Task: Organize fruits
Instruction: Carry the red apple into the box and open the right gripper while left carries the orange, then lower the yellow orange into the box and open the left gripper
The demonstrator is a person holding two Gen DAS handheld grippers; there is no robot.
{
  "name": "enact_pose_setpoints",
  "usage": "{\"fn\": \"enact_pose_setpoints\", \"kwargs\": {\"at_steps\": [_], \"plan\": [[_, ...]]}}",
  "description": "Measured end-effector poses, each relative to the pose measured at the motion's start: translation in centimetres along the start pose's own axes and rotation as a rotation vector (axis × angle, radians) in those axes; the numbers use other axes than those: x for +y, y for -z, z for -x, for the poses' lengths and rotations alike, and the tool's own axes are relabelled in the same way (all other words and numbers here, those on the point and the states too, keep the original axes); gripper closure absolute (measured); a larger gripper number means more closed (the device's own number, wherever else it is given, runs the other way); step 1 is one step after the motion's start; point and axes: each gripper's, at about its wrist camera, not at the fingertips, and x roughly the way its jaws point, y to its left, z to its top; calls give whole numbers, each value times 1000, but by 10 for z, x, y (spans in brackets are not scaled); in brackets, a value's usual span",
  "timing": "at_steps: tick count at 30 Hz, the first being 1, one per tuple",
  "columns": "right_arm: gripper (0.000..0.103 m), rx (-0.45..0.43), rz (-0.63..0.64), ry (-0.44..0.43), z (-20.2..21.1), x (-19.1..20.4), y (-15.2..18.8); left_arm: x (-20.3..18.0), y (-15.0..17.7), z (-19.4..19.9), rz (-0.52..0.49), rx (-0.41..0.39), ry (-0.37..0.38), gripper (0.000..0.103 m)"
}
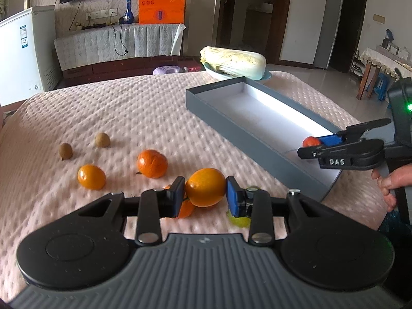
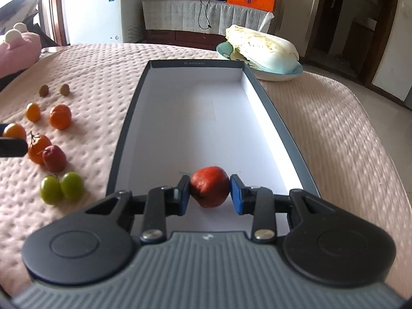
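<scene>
My left gripper [image 1: 206, 197] is shut on an orange kumquat [image 1: 205, 191], held just above the pink quilt. My right gripper [image 2: 209, 191] is shut on a red fruit [image 2: 209, 186] over the near end of the grey box [image 2: 262, 87] with a white inside; it also shows in the left wrist view [image 1: 312, 145]. On the quilt left of the box lie a tangerine [image 2: 60, 116], a small orange fruit [image 2: 33, 112], a stemmed tangerine [image 2: 37, 146], a dark red fruit [image 2: 54, 158], two green grapes [image 2: 61, 188] and two brown longans [image 2: 54, 90].
A blue plate with a napa cabbage [image 2: 262, 49] stands beyond the box's far end. A pink plush toy [image 2: 18, 49] lies at the quilt's far left. The quilt's edge drops off to the right of the box. A white freezer [image 2: 100, 7] stands behind.
</scene>
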Motion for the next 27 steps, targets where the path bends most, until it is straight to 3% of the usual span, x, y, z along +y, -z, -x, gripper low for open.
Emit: {"fn": "enact_pose_setpoints", "kwargs": {"at_steps": [4, 11, 17, 27], "plan": [[66, 0, 8, 32, -2, -2, 1, -10, -6, -3, -19, -12, 8, 63], [66, -58, -47, -5, 18, -15, 0, -28, -15, -13, -38, -19, 38, 63], [59, -80, -59, -25, 29, -24, 4, -49, -29, -26, -52, -41, 80, 63], [60, -151, -55, 100, 47, -35, 3, -82, -65, -76, -63, -65, 130, 63]]}}
